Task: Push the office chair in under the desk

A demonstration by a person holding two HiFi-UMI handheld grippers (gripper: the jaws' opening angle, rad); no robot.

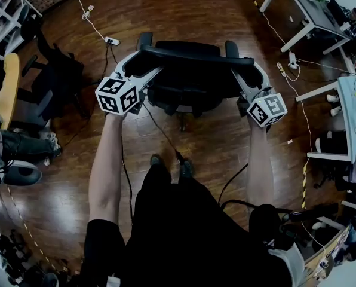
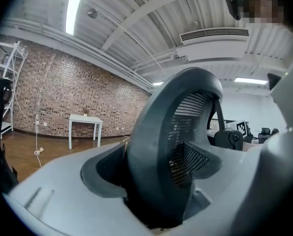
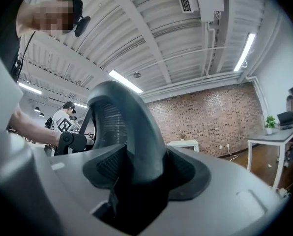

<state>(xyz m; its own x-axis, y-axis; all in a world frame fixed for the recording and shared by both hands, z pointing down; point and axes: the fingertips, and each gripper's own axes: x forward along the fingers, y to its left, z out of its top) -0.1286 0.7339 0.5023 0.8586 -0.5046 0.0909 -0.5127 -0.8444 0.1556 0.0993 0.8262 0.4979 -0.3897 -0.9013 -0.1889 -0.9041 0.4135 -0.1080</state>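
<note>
Two grippers: we hold a grey two-jaw gripper in each hand, and both reach toward the upper middle of the head view, marker cubes nearest us.
Chair: we see the black mesh-backed office chair (image 1: 190, 79) standing on the dark wooden floor (image 1: 184, 11) in the upper middle of the head view, with its backrest turned toward us.
Left hold: the left gripper (image 1: 143, 57) is clamped on the left end of the backrest's curved rim. In the left gripper view its dark pads (image 2: 104, 173) press that rim from both sides.
Right hold: the right gripper (image 1: 242, 64) is clamped on the right end of the same rim. In the right gripper view the rim fills the gap and its pads (image 3: 186, 173) sit tight against it.
Desk: we find a white desk (image 1: 303, 8) in the upper right corner of the head view, well apart from the chair.
Floor: a white power strip (image 1: 111, 40) lies just left of the chair, toward the upper left of the frame.
Left edge: a second black chair (image 1: 52, 70) stands there, apart from ours.
Background: in the left gripper view a small white table (image 2: 85, 119) stands before a red brick wall (image 2: 63, 97) at centre left.
</note>
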